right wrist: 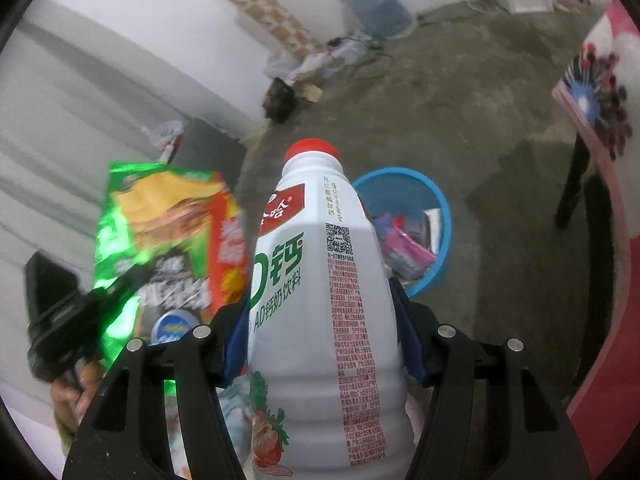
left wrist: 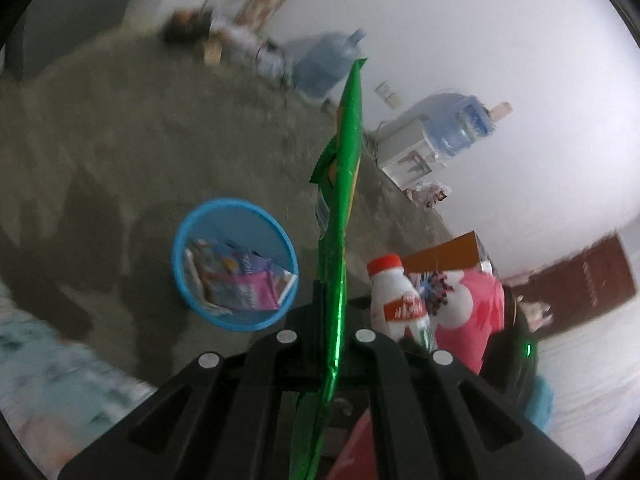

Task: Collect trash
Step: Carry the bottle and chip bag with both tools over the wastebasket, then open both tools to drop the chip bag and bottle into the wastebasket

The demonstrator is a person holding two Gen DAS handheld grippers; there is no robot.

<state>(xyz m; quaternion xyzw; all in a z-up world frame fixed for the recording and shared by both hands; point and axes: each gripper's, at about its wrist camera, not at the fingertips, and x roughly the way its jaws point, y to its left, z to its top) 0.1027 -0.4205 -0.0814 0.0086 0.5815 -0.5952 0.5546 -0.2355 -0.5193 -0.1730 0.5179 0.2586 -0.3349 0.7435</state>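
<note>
While the left jaws pinch the green wrapper point(left wrist: 340, 208) edge-on, the right jaws clamp the white bottle point(right wrist: 320, 280) between them.

The bare grey concrete floor point(right wrist: 472, 128) carries a round blue basket point(right wrist: 440, 216) holding crumpled wrappers, standing near the black legs of a bench with a pink patterned cover point(right wrist: 592, 120). Farther off, along the white wall, a large blue water jug point(right wrist: 372, 4) stands on the floor beside a leaning checked roll point(right wrist: 272, 16) and a blurred heap of small clutter.
</note>
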